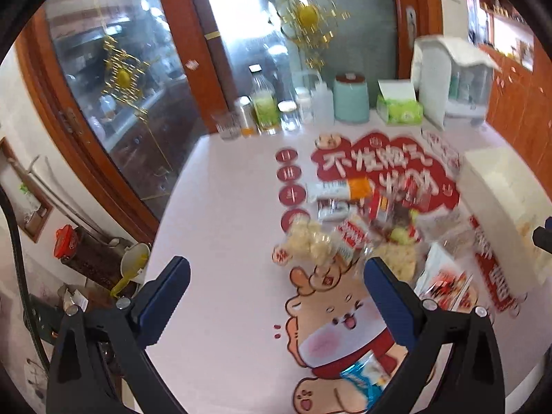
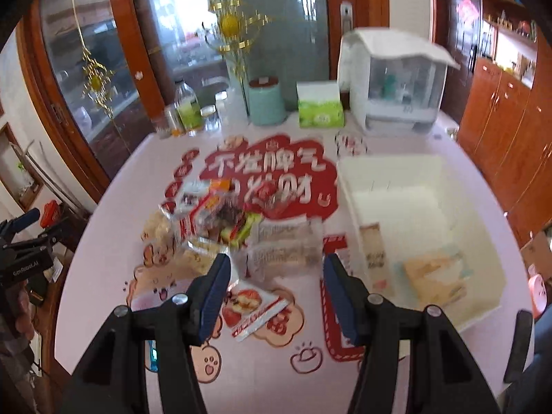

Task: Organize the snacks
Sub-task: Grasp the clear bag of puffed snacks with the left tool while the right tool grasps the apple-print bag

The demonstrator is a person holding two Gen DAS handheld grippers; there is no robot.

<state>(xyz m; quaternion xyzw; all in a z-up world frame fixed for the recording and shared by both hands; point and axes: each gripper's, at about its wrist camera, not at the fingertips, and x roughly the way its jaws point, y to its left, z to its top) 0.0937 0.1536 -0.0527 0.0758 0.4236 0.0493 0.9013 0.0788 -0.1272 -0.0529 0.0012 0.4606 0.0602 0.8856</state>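
Note:
A heap of packaged snacks [image 2: 234, 231] lies mid-table on a pink printed cloth; it also shows in the left wrist view [image 1: 365, 227]. A white plastic bin [image 2: 414, 227] stands to its right and holds a few packets [image 2: 431, 276]; its wall shows in the left wrist view [image 1: 500, 207]. My right gripper [image 2: 276, 276] is open and empty, hovering over clear-wrapped packets [image 2: 286, 241] and a red-printed packet [image 2: 252, 307]. My left gripper [image 1: 276, 276] is open and empty, just left of the heap, near a popcorn bag [image 1: 310, 241]. A blue packet [image 1: 365, 379] lies close under it.
At the table's far end stand bottles and jars [image 2: 186, 110], a mint canister [image 2: 265, 101], a green tissue box [image 2: 321, 110] and a white lidded dispenser [image 2: 396, 86]. Glass doors [image 2: 138, 51] are behind; wooden cabinets [image 2: 500, 131] are at right.

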